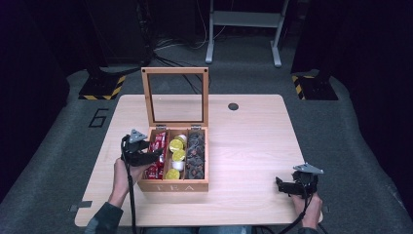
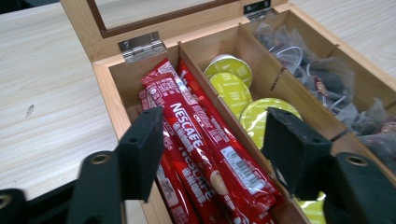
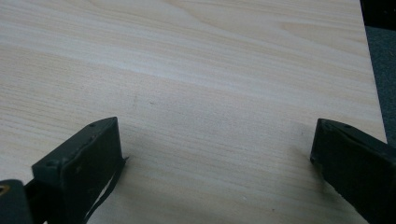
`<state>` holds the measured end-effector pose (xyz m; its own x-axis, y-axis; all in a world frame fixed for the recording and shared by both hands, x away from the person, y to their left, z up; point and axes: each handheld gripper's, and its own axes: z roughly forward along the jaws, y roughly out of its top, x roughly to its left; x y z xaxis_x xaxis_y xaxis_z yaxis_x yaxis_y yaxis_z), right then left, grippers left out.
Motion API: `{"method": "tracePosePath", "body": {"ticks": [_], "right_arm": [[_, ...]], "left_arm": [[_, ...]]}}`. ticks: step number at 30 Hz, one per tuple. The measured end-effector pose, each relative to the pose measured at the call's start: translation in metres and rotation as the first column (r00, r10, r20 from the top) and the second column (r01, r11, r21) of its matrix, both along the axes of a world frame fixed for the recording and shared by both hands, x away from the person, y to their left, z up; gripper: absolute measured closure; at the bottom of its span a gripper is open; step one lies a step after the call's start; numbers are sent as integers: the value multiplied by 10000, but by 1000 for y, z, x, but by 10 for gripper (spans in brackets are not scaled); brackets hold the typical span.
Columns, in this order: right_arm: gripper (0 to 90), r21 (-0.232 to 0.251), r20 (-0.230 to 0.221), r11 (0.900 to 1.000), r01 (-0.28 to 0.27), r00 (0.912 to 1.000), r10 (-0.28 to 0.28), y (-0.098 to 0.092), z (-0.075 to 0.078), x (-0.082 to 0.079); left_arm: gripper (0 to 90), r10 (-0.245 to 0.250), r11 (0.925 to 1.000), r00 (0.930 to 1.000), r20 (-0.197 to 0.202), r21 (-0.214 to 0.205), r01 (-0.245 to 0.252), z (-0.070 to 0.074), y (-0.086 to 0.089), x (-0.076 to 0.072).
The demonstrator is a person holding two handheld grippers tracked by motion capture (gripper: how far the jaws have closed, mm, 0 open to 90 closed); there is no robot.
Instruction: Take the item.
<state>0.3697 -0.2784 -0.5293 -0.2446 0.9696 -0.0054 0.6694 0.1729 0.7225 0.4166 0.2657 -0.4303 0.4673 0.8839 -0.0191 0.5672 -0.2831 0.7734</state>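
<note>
Left gripper [image 2: 212,154] gapes above red sachets [image 2: 201,140] in the box's [image 1: 173,186] left compartment; nothing grasped yet. Right gripper [image 3: 215,163] idle, released.

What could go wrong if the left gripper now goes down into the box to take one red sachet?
1. The red sachets lie packed and overlapping, so the open left gripper may pinch two at once.
2. One jaw stands over the thin divider beside the yellow capsules; it could strike it or a capsule.
3. The upright glass lid stands close behind and could be knocked.
</note>
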Motion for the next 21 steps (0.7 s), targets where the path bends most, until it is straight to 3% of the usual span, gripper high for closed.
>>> {"method": "tracePosePath", "body": {"ticks": [2,6,9,21], "right_arm": [[14,1,14,10000,-1,10000,1,0,0,0],[14,15,15,10000,-2,10000,2,0,0,0],[14,24,12,10000,-15,10000,15,0,0,0],[22,81,42,10000,40,10000,-40,0,0,0]], "left_arm": [[438,28,10000,10000,-44,54,-28,-1,-1,2],[480,193,9996,9981,-579,234,-180,-8,0,11],[507,319,9994,9956,-879,128,-309,-13,2,17],[659,423,9991,9910,-1266,134,-410,-19,-2,20]]}}
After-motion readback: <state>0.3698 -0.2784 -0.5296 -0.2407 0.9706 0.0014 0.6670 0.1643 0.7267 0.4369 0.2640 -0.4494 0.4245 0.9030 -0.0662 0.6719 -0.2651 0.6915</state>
